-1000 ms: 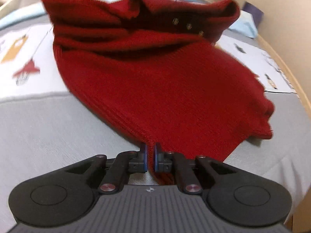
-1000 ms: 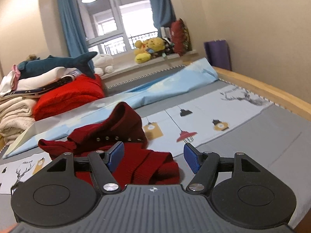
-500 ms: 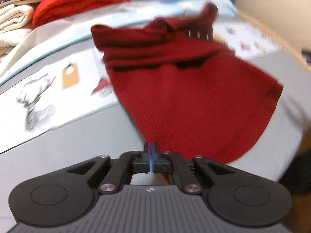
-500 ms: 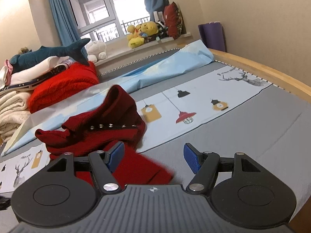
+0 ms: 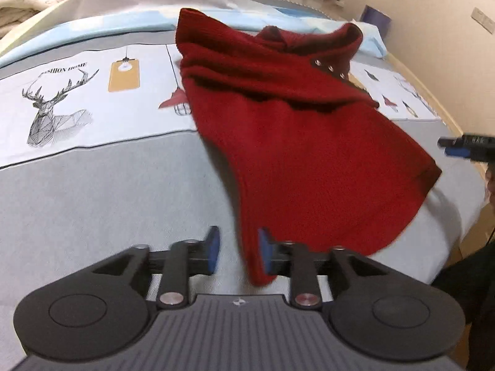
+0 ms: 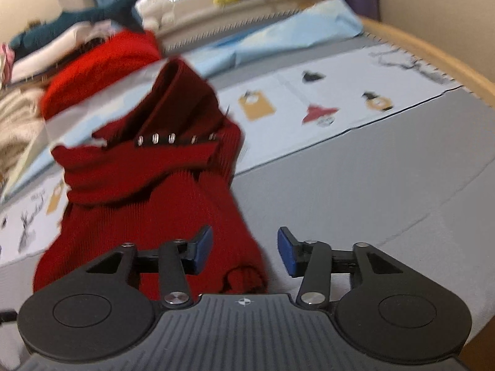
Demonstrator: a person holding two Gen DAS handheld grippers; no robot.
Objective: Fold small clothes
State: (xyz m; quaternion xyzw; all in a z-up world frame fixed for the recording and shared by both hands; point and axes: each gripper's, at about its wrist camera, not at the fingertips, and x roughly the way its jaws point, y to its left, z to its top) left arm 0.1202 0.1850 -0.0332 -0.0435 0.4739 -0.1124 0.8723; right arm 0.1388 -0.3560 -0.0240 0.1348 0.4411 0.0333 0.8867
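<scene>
A small dark red knitted garment with a row of metal snaps lies rumpled on the bed. My left gripper is open, with the garment's near corner hanging loose between its blue pads. The garment also shows in the right wrist view. My right gripper is open and empty, just past the garment's near right edge. Its tip shows at the right edge of the left wrist view.
The bed has a grey sheet with a printed white band and a light blue pillow strip. A stack of folded clothes and a bright red knit lie at the back left. A wooden bed rail runs along the right.
My left gripper has opened and let go of the garment's corner, after pulling it toward the near side. My right gripper has moved closer to the garment, still open.
</scene>
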